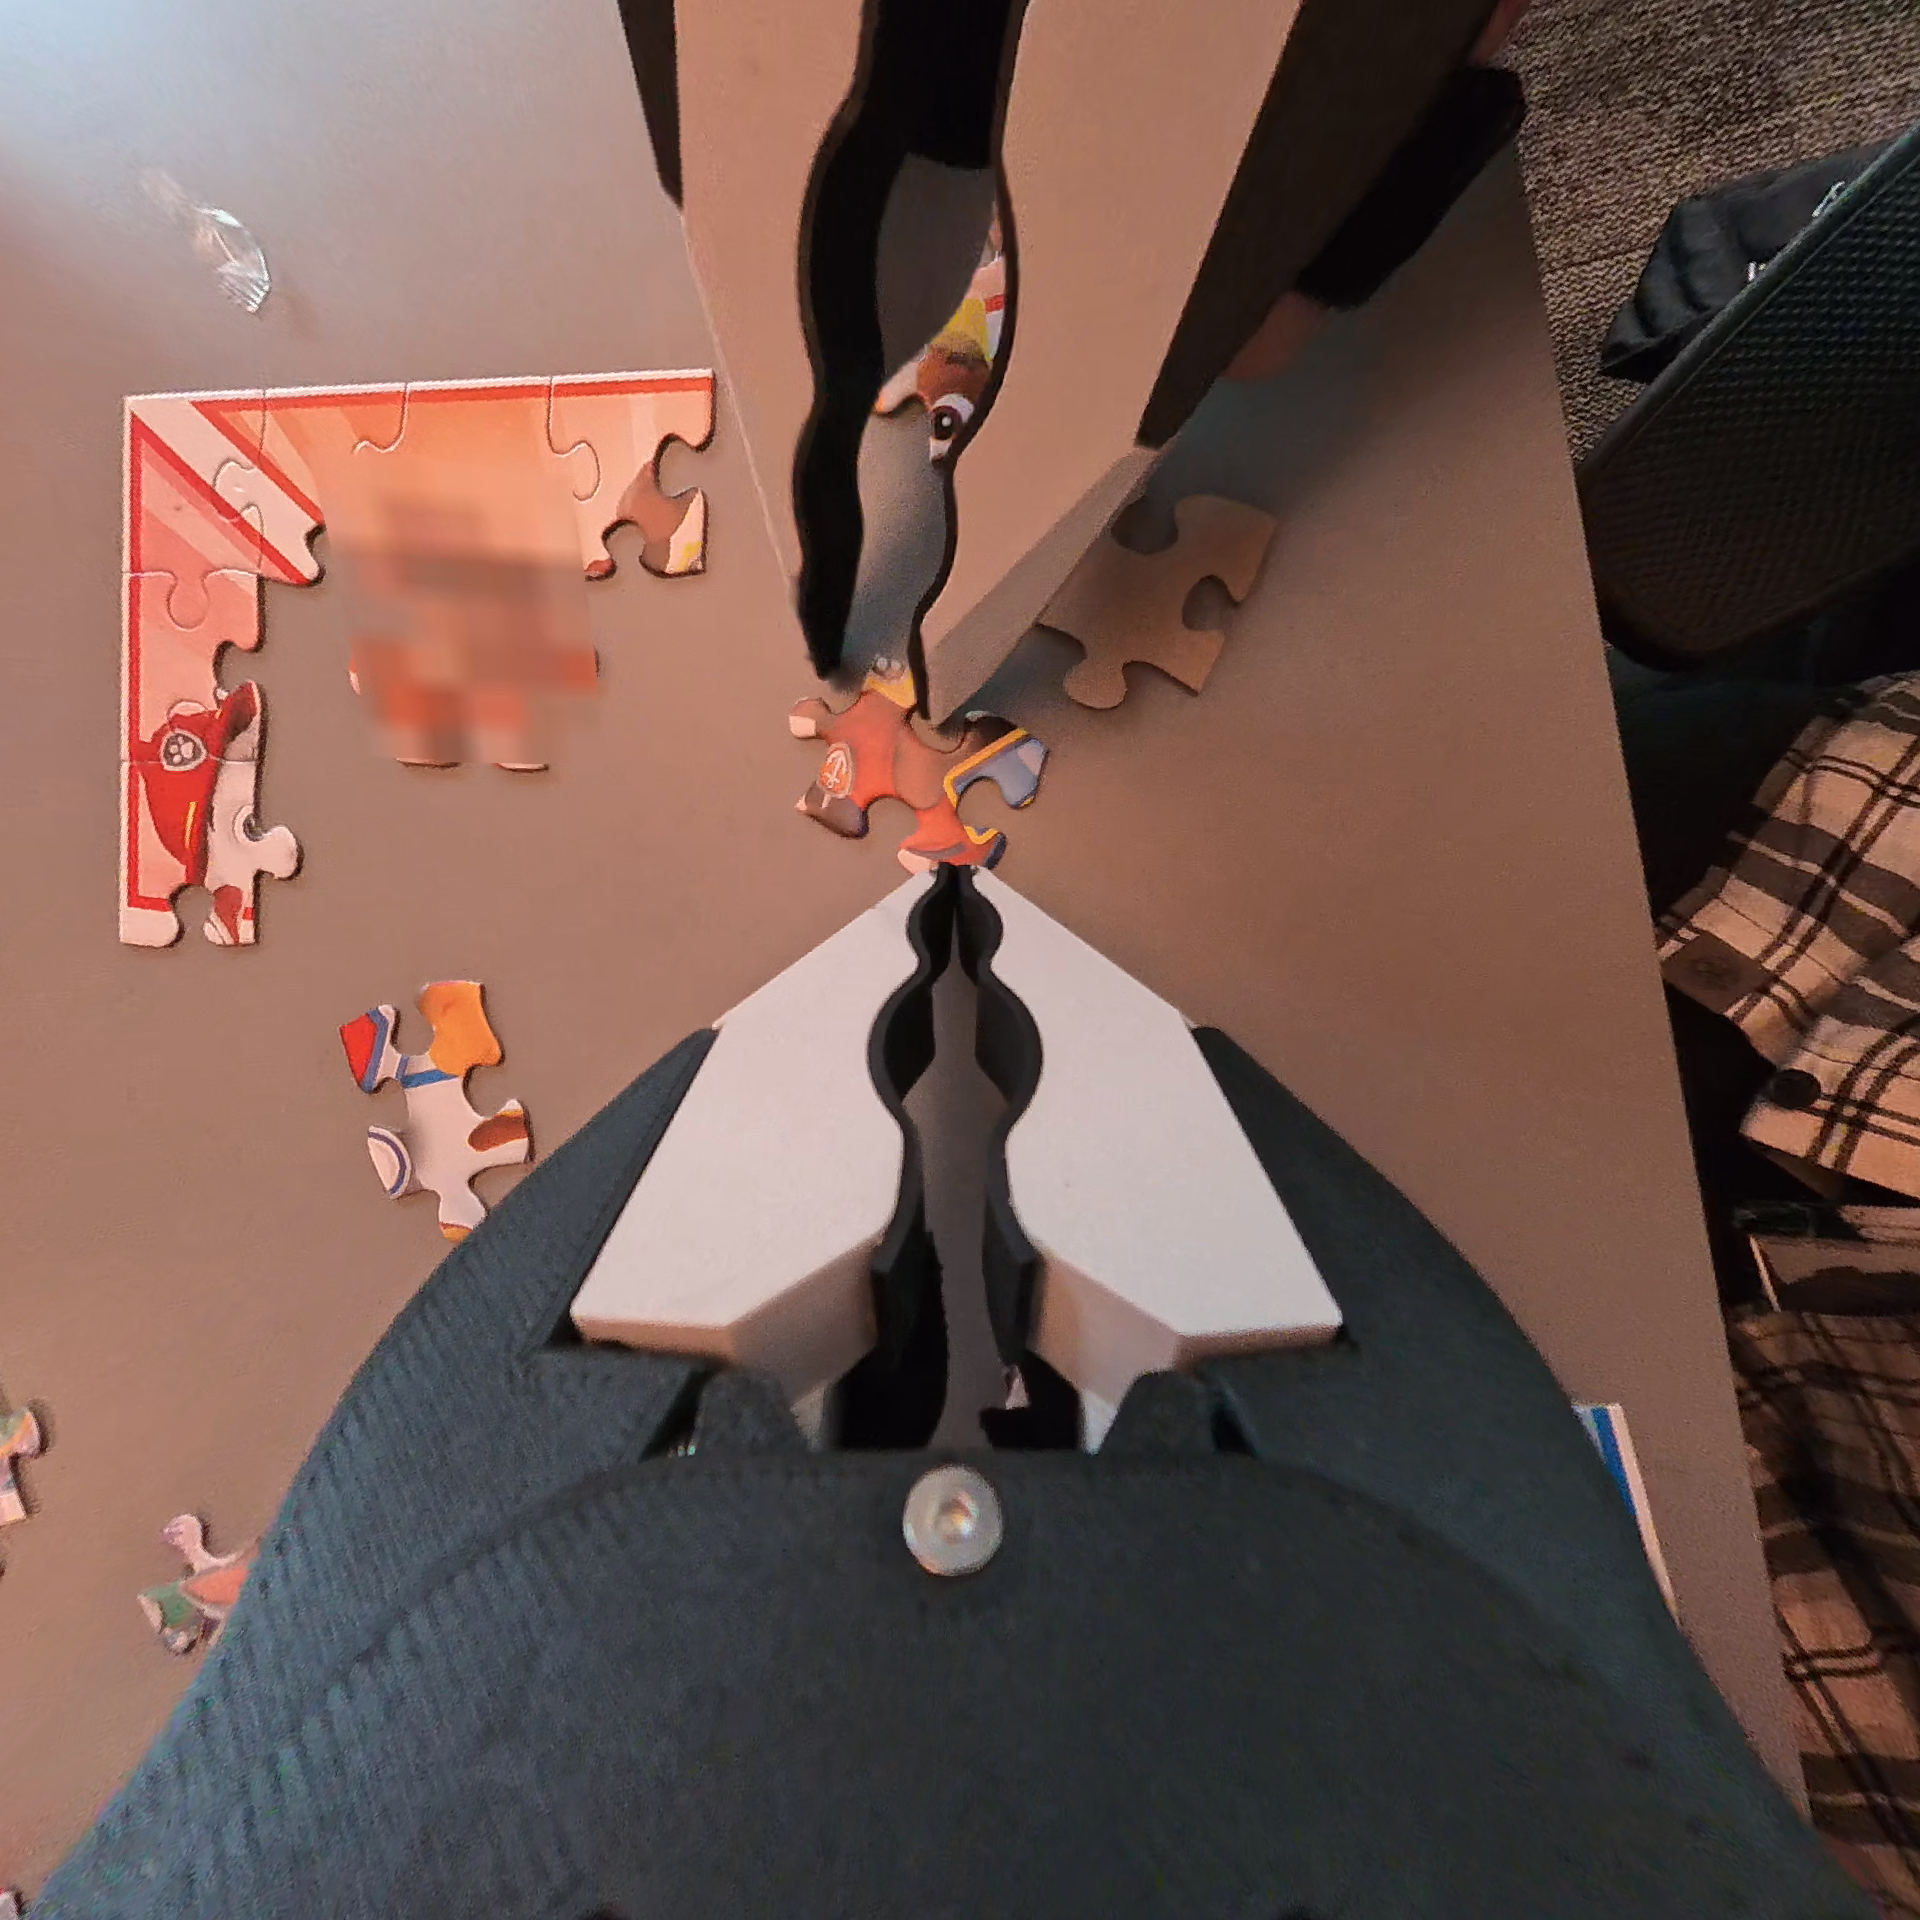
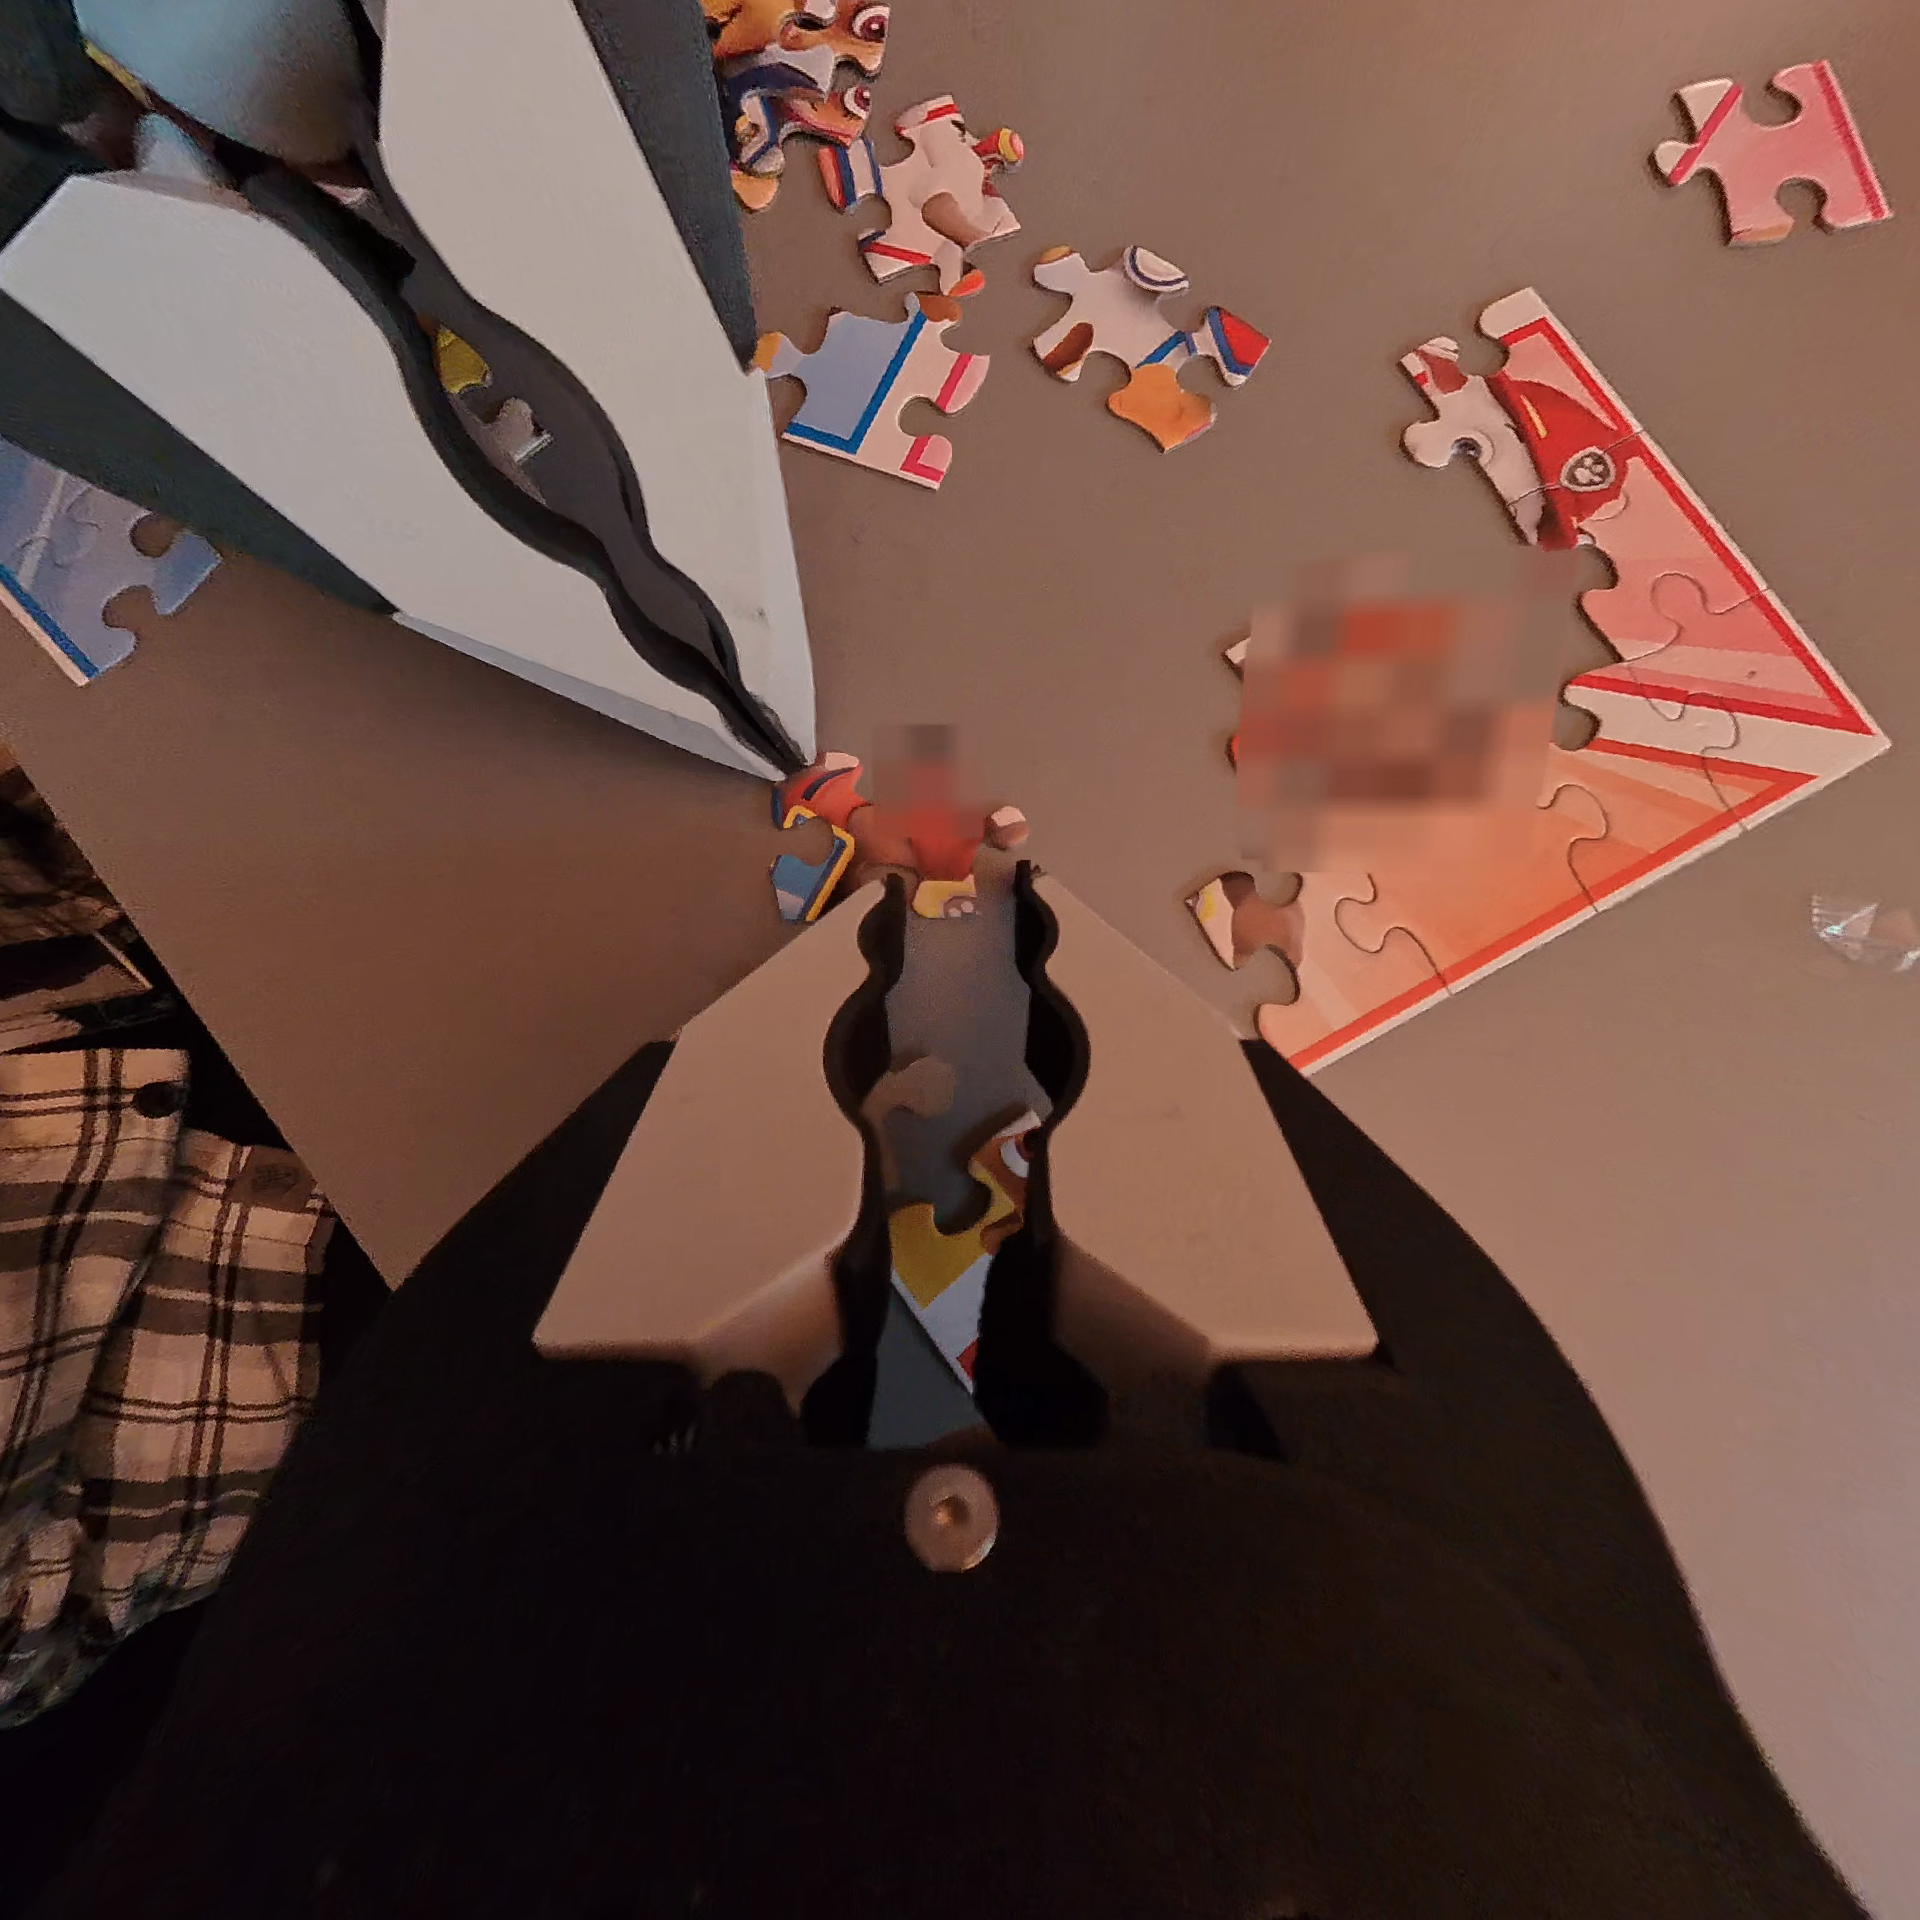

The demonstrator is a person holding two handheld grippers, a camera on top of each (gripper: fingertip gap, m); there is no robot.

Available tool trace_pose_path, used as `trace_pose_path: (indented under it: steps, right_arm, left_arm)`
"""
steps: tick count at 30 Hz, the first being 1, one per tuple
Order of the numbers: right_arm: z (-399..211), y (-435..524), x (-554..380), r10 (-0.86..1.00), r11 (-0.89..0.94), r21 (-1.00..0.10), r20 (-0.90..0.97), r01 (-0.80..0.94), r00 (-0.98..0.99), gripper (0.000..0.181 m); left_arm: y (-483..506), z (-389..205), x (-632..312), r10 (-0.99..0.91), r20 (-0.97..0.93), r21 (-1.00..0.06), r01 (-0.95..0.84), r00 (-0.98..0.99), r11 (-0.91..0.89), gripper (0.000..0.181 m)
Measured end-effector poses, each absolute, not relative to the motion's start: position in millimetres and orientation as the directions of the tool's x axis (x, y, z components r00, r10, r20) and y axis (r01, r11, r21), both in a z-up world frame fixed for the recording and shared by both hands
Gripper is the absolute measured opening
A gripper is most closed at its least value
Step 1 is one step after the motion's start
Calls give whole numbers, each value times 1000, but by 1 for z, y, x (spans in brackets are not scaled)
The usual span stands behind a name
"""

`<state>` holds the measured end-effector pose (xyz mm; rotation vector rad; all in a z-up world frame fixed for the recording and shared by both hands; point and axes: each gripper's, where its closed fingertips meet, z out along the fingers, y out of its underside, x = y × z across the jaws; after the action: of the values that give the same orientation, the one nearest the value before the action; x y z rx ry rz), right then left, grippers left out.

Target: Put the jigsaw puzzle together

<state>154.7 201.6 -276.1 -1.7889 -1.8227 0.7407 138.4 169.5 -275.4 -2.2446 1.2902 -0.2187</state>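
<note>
A loose orange puzzle piece (image 1: 894,769) lies on the brown table (image 1: 582,935). My left gripper (image 1: 951,883) is shut on its near tab; in the right wrist view the left gripper (image 2: 795,764) pinches one end of the piece (image 2: 821,795). My right gripper (image 2: 961,894) is open, its fingertips on either side of the piece's yellow tab; it comes in from the top in the left wrist view (image 1: 873,691). The joined corner section of the puzzle (image 1: 416,468) lies to the left, and also shows in the right wrist view (image 2: 1662,748).
Loose pieces lie around: a white and orange one (image 1: 436,1101), a face-down one (image 1: 1153,603), several at the top of the right wrist view (image 2: 894,395). The table edge runs down the right, with plaid cloth (image 1: 1808,935) and a black chair (image 1: 1766,416) beyond. Tip to tip, the grippers are about 4 cm apart.
</note>
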Motion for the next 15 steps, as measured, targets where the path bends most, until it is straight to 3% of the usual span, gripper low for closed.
trace_pose_path:
  steps: [3,10,15]
  right_arm:
    - [-276,200,151,998,15,-671,-34,742,-50,8]
    - [-276,201,150,999,4,-689,-21,724,-25,6]
    - [-272,200,151,1000,11,-704,4,710,-11,0]
  left_arm:
    - [170,-275,139,-841,-122,-528,-752,527,-394,0]
    - [171,-275,138,-835,-131,-535,-747,534,-394,0]
    - [171,-274,136,-825,-102,-551,-722,556,-418,16]
